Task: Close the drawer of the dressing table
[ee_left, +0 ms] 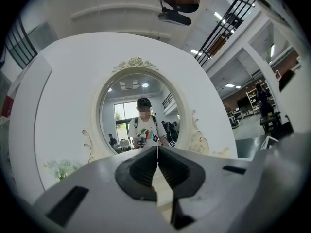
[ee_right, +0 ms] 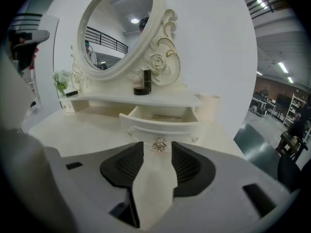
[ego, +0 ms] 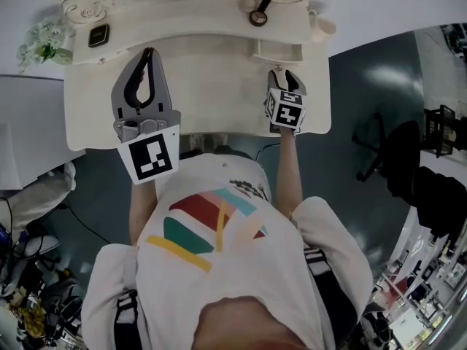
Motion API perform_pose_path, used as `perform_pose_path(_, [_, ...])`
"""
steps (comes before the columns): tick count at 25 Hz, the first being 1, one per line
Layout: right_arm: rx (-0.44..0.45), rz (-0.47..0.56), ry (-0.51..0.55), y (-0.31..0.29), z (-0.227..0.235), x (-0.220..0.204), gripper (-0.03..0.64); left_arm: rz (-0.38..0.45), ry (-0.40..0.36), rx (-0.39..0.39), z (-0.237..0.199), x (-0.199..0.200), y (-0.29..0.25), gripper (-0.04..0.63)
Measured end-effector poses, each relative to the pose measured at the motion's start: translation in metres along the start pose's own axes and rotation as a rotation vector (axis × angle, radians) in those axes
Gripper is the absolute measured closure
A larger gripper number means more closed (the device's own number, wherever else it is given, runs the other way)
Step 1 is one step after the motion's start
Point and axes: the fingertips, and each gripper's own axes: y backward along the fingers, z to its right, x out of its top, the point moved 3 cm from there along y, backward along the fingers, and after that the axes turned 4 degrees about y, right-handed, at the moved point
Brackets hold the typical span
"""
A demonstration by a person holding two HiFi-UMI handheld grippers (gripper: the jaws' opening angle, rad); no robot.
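Head view: the drawer (ego: 279,49) stands pulled out, my right hand-held gripper (ego: 283,75) before it. Left gripper view: my left hand-held gripper (ee_left: 158,154) is pinched together, empty. Right gripper view: jaws apart, holding nothing, the knob (ee_right: 159,144) just ahead; next, I judge, a straight push inward

Bright, even light; fisheye-warped edges

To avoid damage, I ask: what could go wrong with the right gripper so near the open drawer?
1. The ornate metal knob on the open cream-white drawer sits in line with the gap of the open right gripper; it could snag there.
2. A hard push might shake the small dark bottle on the shelf above.
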Motion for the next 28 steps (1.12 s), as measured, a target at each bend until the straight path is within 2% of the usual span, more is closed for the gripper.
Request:
perform_pose_path(6, [0.0, -0.009, -0.017, -0.008, 0.003, -0.002, 0.471, -0.031, -0.04, 0.016, -0.002, -0.005, 0.002, 0.588])
perform_pose_path(12, [-0.013, -0.013, -0.016, -0.009, 0.005, -0.001, 0.535, -0.047, -0.043, 0.032, -0.004, -0.009, 0.007, 0.588])
perform_pose_path(28, [-0.02, -0.007, -0.009, -0.009, 0.003, -0.001, 0.538, -0.049, -0.038, 0.063, -0.012, -0.013, 0.011, 0.588])
